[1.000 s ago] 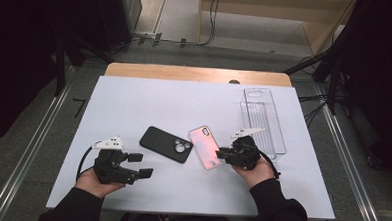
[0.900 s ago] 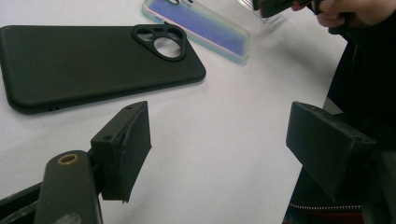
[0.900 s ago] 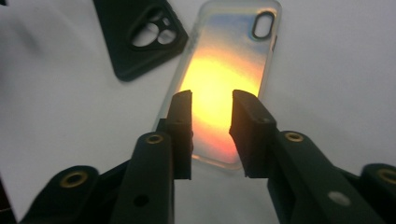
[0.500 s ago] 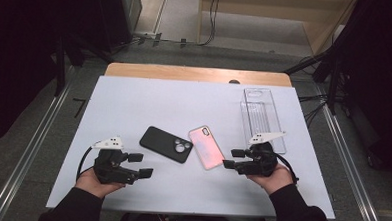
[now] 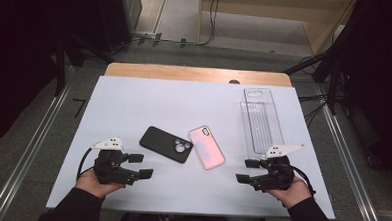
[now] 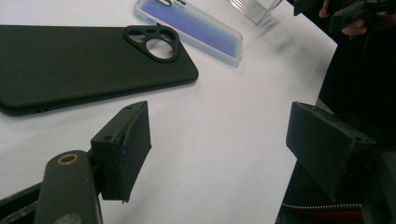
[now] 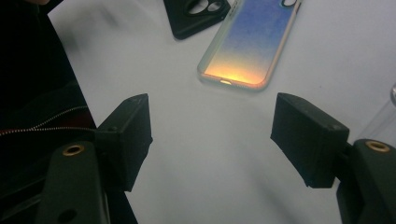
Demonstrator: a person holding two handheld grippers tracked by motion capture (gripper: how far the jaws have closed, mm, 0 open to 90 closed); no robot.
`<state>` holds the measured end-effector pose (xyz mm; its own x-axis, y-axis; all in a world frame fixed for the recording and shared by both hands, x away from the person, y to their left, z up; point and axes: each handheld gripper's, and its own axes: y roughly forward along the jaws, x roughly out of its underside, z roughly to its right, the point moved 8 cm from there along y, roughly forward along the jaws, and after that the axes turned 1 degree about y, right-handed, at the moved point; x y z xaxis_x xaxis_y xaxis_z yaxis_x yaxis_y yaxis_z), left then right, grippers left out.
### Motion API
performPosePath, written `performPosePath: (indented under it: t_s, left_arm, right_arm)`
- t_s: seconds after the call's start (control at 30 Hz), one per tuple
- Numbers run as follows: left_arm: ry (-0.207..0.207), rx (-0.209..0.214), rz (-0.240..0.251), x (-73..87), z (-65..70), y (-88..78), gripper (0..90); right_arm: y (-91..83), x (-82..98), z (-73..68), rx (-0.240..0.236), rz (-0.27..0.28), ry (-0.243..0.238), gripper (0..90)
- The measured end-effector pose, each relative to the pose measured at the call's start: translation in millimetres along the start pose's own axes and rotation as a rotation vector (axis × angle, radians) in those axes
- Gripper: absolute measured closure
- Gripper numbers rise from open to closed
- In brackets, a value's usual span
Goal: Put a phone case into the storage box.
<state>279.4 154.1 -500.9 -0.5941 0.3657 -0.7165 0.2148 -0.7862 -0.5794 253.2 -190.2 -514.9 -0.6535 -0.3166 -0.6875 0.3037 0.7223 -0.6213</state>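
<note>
You have two phone cases on the surface (image 5: 134,103): one black phone case (image 5: 166,144) and one pink phone case (image 5: 207,147). Beside them stands one clear plastic tray (image 5: 261,121). You hold two tools, one left hand-held gripper (image 5: 140,165) and one right hand-held gripper (image 5: 246,170).

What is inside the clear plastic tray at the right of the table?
Nothing shows inside the clear ribbed plastic tray; the white table is visible through its floor. Its near end is hidden behind the right tool and grey plate.
</note>
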Motion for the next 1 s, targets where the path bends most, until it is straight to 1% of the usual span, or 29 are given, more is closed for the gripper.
performPosePath:
  t_s: [0.03,0.1,0.13,0.17,0.3,0.4,0.43,0.47,0.5,0.53,0.57,0.6,0.63,0.7,0.73,0.77,0.83,0.9,0.93,0.97,1.0]
  left_arm:
    - [0.002,0.001,-0.001,0.1,0.1,0.1,22.4]
    - [0.004,0.003,-0.002,0.4,0.7,0.4,22.4]
    - [0.003,0.003,-0.003,0.5,0.7,0.5,22.4]
    - [0.002,0.003,-0.002,0.3,0.7,0.5,22.4]
    - [0.0,0.003,0.001,-0.1,0.1,0.0,22.4]
    - [-0.004,0.003,0.003,-0.2,0.0,-0.2,22.4]
    - [-0.003,0.003,0.002,-0.1,0.0,-0.3,22.4]
    - [-0.003,0.003,0.002,-0.1,-0.1,-0.2,22.4]
    - [-0.004,0.003,0.002,-0.1,-0.1,-0.2,22.4]
    - [-0.005,0.003,0.003,-0.2,-0.1,-0.1,22.4]
    - [-0.005,0.002,0.003,-0.2,-0.2,-0.1,22.4]
    - [-0.004,0.003,0.003,-0.2,-0.2,-0.1,22.4]
    - [-0.005,0.003,0.003,-0.2,-0.2,-0.1,22.4]
    - [-0.011,0.006,0.0,-0.1,0.2,0.0,22.4]
    - [-0.016,0.004,0.0,-0.3,0.1,0.1,22.5]
    - [-0.016,0.003,-0.001,-0.3,0.0,0.0,22.5]
    - [-0.012,0.002,0.0,-0.4,-0.2,-0.5,23.2]
    - [-0.011,0.001,0.001,-0.5,-0.7,-0.9,24.0]
    - [-0.012,0.001,0.001,-0.4,-0.9,-1.0,24.0]
    - [-0.012,0.001,0.0,-0.4,-0.9,-1.0,24.0]
    - [-0.012,0.001,0.0,-0.4,-1.0,-0.9,24.0]
  right_arm:
    - [-2.2,3.5,2.4,0.003,0.0,0.0,26.7]
    - [-2.5,4.0,2.7,0.0,0.001,0.006,26.6]
    - [-2.2,3.2,3.1,-0.004,0.013,0.011,25.8]
    - [-2.2,3.2,3.1,-0.004,0.013,0.011,25.8]
    - [2.4,-0.7,-0.7,-0.022,0.013,0.023,24.1]
    - [6.7,-5.0,-2.0,0.001,0.014,0.016,19.4]
    - [8.8,-9.1,-1.9,0.021,0.027,0.015,19.3]
    - [8.8,-9.1,-1.9,0.021,0.027,0.015,18.6]
    - [10.7,-13.4,-2.4,0.043,0.035,0.008,16.2]
    - [11.5,-15.7,-2.7,0.053,0.041,0.008,16.2]
    - [11.5,-15.7,-2.7,0.053,0.041,0.008,16.2]
    - [12.9,-20.0,-3.3,0.056,0.052,0.018,15.3]
    - [12.9,-20.0,-3.3,0.056,0.052,0.018,15.3]
    - [14.8,-24.0,-3.3,0.06,0.069,0.042,13.3]
    - [16.4,-27.1,-3.8,0.049,0.081,0.059,10.6]
    - [18.1,-29.3,-4.4,0.05,0.089,0.073,9.5]
    - [21.3,-33.3,-4.9,0.065,0.097,0.074,7.3]
    - [24.1,-37.2,-4.2,0.091,0.098,0.078,0.0]
    - [24.8,-38.8,-3.8,0.107,0.094,0.076,0.0]
    - [25.7,-40.5,-3.7,0.11,0.092,0.071,0.0]
    - [28.5,-43.7,-3.4,0.123,0.088,0.076,0.0]
